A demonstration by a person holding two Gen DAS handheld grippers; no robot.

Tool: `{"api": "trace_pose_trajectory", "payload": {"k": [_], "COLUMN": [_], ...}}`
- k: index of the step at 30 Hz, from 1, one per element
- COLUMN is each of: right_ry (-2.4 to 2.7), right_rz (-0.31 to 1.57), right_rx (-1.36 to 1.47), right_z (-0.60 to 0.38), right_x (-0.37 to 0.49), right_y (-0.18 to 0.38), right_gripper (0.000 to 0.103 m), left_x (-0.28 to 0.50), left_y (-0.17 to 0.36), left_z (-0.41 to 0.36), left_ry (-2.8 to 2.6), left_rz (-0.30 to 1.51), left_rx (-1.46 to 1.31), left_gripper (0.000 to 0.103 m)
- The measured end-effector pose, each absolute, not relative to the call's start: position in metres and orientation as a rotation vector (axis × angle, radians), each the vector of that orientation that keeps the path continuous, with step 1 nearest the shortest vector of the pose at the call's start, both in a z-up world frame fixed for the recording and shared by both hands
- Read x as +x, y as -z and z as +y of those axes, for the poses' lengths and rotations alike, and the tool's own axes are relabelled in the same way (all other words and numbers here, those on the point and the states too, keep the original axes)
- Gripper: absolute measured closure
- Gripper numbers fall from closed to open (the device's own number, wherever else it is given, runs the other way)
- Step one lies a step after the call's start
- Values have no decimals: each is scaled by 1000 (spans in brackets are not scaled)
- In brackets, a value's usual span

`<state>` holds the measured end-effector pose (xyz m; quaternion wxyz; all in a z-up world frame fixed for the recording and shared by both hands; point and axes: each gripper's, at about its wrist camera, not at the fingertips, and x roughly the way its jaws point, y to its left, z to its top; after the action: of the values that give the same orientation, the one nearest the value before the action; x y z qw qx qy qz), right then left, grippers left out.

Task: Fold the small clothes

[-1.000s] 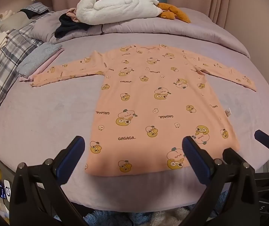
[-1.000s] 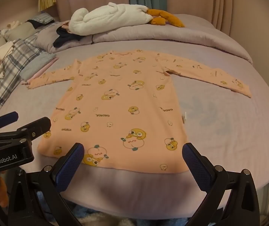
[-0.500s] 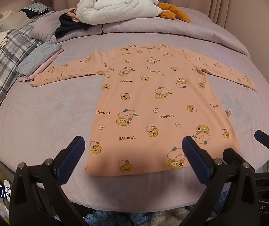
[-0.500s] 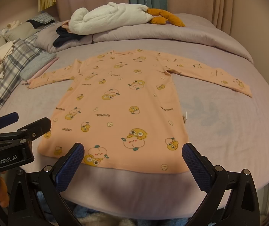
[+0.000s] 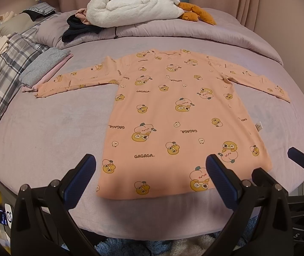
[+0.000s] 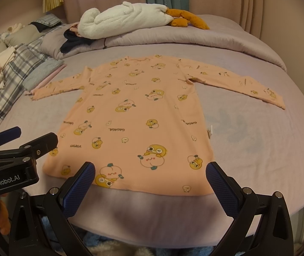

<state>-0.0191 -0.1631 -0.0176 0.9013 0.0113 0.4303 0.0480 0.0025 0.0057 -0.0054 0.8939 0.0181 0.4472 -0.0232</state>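
From where I sit, the far left of the bed (image 5: 45,132) carries a plaid blanket (image 5: 5,72) and, just beside it, a small stack of folded clothes (image 5: 45,66) that the tip of the shirt's left sleeve touches. My left hand-held gripper (image 5: 149,175) hangs above the near edge of the bed with its blue-padded fingers (image 5: 81,177) spread wide and nothing between them, its gap framing the lower left part of the hem. The peach long-sleeved shirt (image 5: 173,111) lies flat in the middle of the bed, printed side up, hem toward me, both sleeves stretched straight out to the sides. Behind it, on the rolled lilac duvet (image 5: 173,34), rest a dark garment (image 5: 77,29), a white plush toy (image 5: 130,10) and something orange that I take for its feet, though the view is too small to be sure. My right hand-held gripper (image 6: 149,175) is likewise spread and empty, hovering over the hem's right half; a small tag (image 6: 210,131) sticks out at the shirt's right side seam.
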Motion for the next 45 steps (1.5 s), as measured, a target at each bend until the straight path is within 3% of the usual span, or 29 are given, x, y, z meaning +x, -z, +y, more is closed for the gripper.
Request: {"api": "trace_pose_trajectory", "payload": {"k": [45], "right_ry": [-105], "right_rz": [901], "right_rx": [26], "right_z": [-163], "right_x": [-17], "right_y": [20], "right_gripper": [1], "left_x": [5], "left_y": [6], "left_z": [1], "left_ry": [48], "left_rz": [926], "left_rx": [59], "left_gripper": [0]}}
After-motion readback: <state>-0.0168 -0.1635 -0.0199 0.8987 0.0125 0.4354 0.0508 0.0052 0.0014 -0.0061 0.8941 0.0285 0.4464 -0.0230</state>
